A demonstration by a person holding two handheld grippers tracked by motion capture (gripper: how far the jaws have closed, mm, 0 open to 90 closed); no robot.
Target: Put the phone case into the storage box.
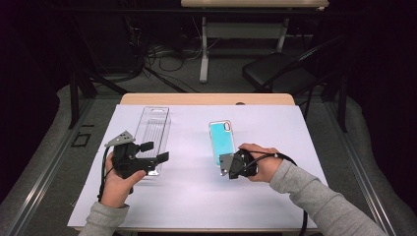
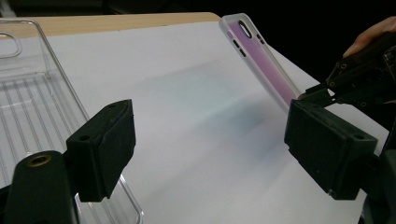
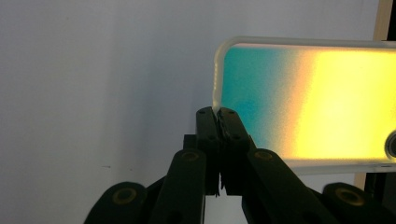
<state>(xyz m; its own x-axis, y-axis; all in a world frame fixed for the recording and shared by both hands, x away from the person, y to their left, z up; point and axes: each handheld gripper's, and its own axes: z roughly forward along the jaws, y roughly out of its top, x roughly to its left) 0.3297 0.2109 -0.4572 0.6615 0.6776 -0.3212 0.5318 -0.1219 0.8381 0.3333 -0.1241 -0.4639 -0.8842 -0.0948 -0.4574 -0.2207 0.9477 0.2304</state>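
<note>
- The clear tray (image 1: 153,129), far left, lies empty.
- The right gripper (image 3: 218,113) pinches the phone case (image 1: 221,139) at its near edge, centre-right.
- The left gripper (image 1: 152,151) gapes over the tray.
- White sheet (image 1: 196,196) covers the table; a dark chair (image 1: 278,69) stands beyond.

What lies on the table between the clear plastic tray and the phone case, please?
Nothing: in the high view, only bare white sheet separates the clear plastic tray from the phone case. The left gripper view shows the same bare stretch.
</note>
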